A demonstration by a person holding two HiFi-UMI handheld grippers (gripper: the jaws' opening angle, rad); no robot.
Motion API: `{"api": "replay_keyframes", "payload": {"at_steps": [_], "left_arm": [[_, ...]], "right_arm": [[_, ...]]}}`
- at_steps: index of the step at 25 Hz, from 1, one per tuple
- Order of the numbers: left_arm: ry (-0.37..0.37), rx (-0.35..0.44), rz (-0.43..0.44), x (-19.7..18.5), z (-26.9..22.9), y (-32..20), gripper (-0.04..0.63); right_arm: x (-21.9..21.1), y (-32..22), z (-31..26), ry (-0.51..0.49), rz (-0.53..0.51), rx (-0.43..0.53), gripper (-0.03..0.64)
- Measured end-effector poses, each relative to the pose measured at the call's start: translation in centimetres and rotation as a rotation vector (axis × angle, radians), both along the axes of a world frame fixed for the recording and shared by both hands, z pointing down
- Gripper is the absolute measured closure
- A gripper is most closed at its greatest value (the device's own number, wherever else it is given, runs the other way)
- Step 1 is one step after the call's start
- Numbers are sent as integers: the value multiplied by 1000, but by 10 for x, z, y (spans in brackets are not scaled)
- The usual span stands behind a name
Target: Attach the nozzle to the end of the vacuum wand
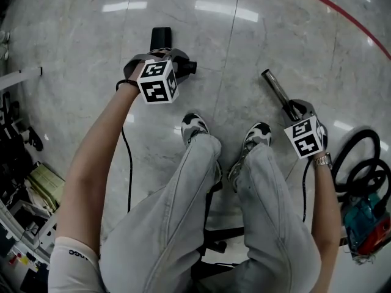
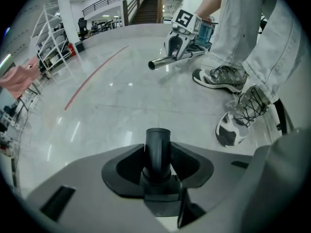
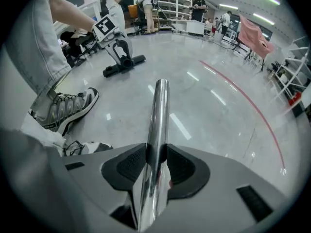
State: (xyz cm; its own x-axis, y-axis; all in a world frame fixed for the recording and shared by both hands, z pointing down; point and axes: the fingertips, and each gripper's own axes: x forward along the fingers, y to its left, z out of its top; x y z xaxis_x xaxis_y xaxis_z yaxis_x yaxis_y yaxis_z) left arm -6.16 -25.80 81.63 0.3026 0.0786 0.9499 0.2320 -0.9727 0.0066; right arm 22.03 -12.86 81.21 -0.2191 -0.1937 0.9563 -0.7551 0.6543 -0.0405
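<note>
The nozzle sits in your left hand-held gripper, whose pads are clenched on its round neck. The wand is in your right hand-held gripper, pinched between the pads part-way along the tube. The two pieces are well apart, out over the floor in front of your shoes, the nozzle to your left and the wand to your right. By my reading you have both parts in hand and the joining has not begun, so the step in hand is bringing them together. Next you need to swing the wand's free end toward the nozzle's neck and bring tube and neck onto one line. Then push straight in, because a skewed entry would likely jam at the rim. Both grips look firm enough for that, though the smooth tube could slide in the pads under a hard push. The nozzle is black plastic, with an open cylindrical neck standing up between the pads and a long, low head beneath. From the right gripper view I cannot tell whether that head touches the floor. The wand is a straight, mirror-bright metal tube whose dark open end points away from you and toward the nozzle's side.
</note>
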Motion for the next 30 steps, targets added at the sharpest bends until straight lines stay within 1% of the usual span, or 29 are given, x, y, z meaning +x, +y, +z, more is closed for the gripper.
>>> {"api": "replay_keyframes", "payload": {"at_steps": [3, 6, 15, 19, 23, 28, 30], "left_arm": [[33, -19, 61, 24, -7, 11, 425], [52, -33, 113, 41, -10, 19, 425], [64, -39, 285, 87, -13, 37, 426], [66, -43, 364, 112, -15, 42, 427], [82, -35, 432, 141, -24, 46, 428], [56, -24, 561, 161, -33, 56, 430], [46, -19, 578, 161, -33, 58, 430]], "right_arm": [[-20, 2, -6, -25, -47, -10, 480], [-31, 10, -7, -31, -86, -34, 480], [-45, 24, -10, -44, -139, -61, 480], [-47, 25, -17, -57, -156, -59, 482], [-46, 27, -25, -72, -169, -45, 482], [-42, 25, -34, -87, -151, -9, 483], [-41, 26, -34, -91, -152, -7, 483]]}}
